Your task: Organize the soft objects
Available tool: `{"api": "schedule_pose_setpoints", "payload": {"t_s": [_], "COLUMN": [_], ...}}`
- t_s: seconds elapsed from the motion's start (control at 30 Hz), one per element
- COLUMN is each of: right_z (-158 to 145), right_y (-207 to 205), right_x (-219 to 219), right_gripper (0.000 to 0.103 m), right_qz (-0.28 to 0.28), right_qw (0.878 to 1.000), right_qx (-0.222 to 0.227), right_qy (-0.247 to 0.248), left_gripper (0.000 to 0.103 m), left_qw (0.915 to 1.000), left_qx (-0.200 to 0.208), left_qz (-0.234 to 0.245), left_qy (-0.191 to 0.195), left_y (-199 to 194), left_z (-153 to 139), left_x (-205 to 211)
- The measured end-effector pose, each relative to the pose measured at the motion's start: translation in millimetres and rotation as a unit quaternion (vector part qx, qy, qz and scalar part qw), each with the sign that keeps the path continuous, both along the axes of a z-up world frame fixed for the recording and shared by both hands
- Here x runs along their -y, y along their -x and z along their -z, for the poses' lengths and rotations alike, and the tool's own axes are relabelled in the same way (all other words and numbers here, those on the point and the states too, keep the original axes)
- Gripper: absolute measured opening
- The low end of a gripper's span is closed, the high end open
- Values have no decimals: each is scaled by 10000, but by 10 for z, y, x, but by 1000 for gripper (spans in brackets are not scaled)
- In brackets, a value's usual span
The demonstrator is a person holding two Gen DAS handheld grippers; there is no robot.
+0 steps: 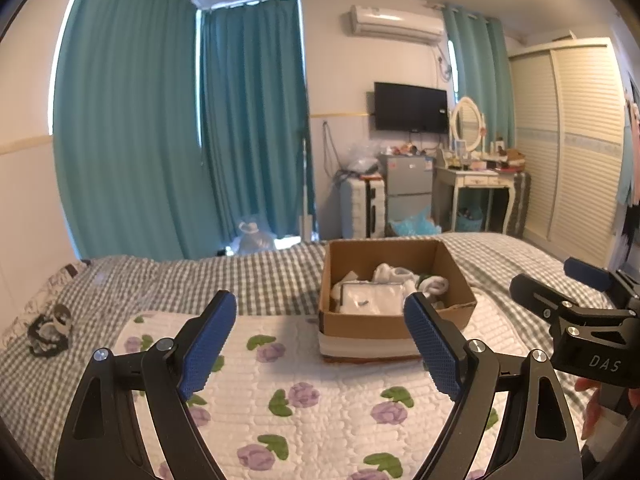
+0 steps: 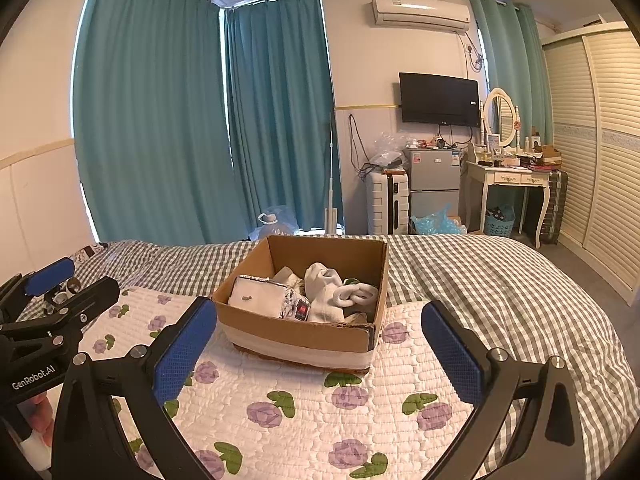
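Note:
A cardboard box (image 1: 360, 326) stands on the white flowered quilt (image 1: 312, 408); it also shows in the right wrist view (image 2: 304, 340). It holds white socks (image 2: 332, 292) and a white folded packet (image 2: 260, 296), the packet also seen in the left wrist view (image 1: 372, 300). A dark grey-and-white soft bundle (image 1: 50, 330) lies on the checked bedspread at far left. My left gripper (image 1: 320, 320) is open and empty, just in front of the box. My right gripper (image 2: 320, 328) is open and empty, near the box's front; it also appears at the right edge (image 1: 560, 292).
The checked bedspread (image 2: 480, 280) covers the bed. Beyond the bed are teal curtains (image 2: 160, 120), a white suitcase (image 2: 386, 204), a small fridge (image 2: 434, 184), a dressing table (image 2: 508, 184) and a slatted wardrobe (image 2: 600, 160).

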State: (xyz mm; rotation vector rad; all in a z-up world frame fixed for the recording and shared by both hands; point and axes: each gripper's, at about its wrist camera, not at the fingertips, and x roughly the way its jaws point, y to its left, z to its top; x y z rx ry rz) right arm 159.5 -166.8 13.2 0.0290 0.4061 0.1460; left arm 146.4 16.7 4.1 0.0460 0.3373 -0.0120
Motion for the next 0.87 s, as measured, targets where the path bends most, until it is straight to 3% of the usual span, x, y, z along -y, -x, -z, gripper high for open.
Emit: {"api": "schedule_pose_setpoints", "payload": {"t_s": [0.87], "right_z": [6], "right_y": [-15], "right_x": [-25], "right_gripper": [103], "right_qz": [5], "right_qw": [10000], "right_qx": [-31], "right_qy": [-11], "left_gripper": [87], "left_qw": [10000], "left_qx": [38], "left_qz": [-21], "left_qy": [7], "left_y": [38], "left_z": [7], "left_x": [70]}}
